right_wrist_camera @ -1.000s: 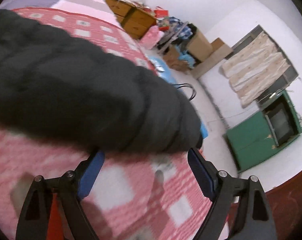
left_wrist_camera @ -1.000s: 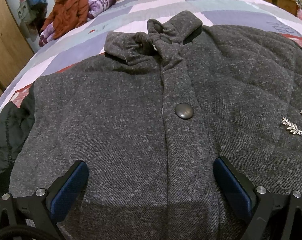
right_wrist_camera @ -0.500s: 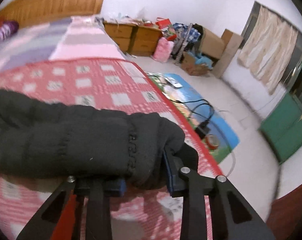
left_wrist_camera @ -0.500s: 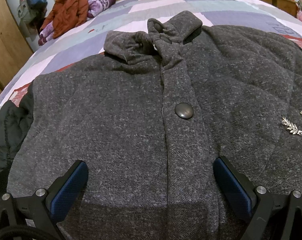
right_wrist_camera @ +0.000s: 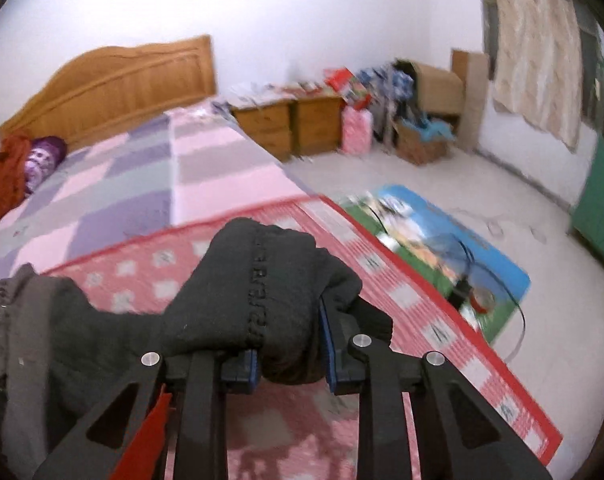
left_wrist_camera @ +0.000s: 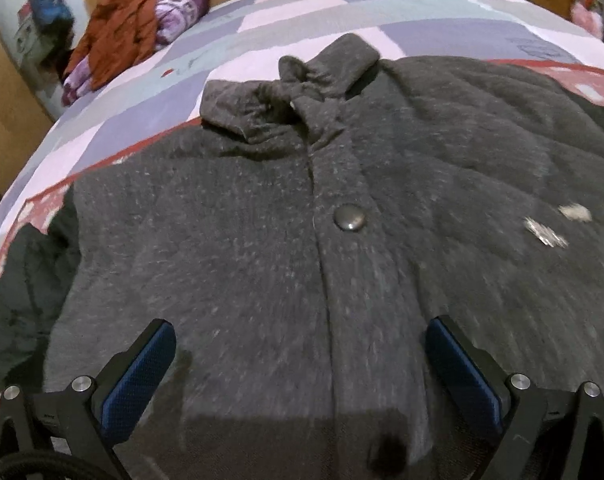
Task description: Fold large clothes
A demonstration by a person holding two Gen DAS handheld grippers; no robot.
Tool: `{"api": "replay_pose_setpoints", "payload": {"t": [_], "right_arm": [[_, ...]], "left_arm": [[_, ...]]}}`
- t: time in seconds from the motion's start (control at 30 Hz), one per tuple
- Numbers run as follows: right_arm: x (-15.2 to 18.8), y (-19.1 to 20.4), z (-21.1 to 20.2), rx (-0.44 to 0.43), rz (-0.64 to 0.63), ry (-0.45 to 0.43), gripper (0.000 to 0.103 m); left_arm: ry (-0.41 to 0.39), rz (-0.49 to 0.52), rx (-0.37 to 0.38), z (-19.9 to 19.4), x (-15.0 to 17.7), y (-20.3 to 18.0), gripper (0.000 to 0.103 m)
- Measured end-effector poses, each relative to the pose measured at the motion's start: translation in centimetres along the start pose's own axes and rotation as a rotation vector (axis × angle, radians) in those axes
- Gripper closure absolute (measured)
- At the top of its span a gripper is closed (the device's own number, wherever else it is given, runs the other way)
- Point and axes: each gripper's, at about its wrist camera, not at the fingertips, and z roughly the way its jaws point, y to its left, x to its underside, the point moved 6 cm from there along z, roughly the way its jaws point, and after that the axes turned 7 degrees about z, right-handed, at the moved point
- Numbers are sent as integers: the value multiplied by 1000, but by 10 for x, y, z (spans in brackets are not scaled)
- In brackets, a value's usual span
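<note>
A dark grey tweed coat (left_wrist_camera: 262, 248) lies front up on the bed, buttoned, collar (left_wrist_camera: 286, 92) toward the headboard. Its black left sleeve (left_wrist_camera: 18, 292) lies off to the left. My left gripper (left_wrist_camera: 298, 356) is open and empty, hovering just above the coat's lower front, either side of the button placket. In the right wrist view my right gripper (right_wrist_camera: 288, 354) is shut on the black cuff (right_wrist_camera: 270, 288) of the coat's other sleeve and holds it lifted above the red checked bed cover (right_wrist_camera: 381, 280).
The bed has a patchwork cover (left_wrist_camera: 381, 12) and a wooden headboard (right_wrist_camera: 114, 84). An orange garment and purple pillow (left_wrist_camera: 134, 32) lie near the headboard. The bed's right edge drops to the floor with a blue mat (right_wrist_camera: 441, 248), cables, nightstands (right_wrist_camera: 286, 124) and boxes.
My right gripper closed on the sleeve cuff and lifted it, swinging toward the bed's head. My left gripper drifted slightly, still open over the coat.
</note>
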Motion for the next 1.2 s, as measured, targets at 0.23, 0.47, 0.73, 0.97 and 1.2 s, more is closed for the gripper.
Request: {"api": "replay_pose_setpoints", "payload": {"t": [0.23, 0.47, 0.73, 0.97, 1.2], "right_arm": [[-23, 138, -34, -173, -101, -66, 78], [24, 332, -52, -365, -241, -43, 78], [144, 526, -35, -418, -481, 74, 78], [251, 612, -34, -28, -981, -119, 65], [304, 618, -53, 264, -1424, -454, 15]], "left_arm": [[11, -17, 23, -41, 29, 40, 0], [50, -64, 11, -56, 73, 103, 0], [44, -68, -3, -73, 115, 162, 0], [47, -91, 21, -71, 139, 191, 0], [68, -149, 30, -65, 160, 213, 0]]}}
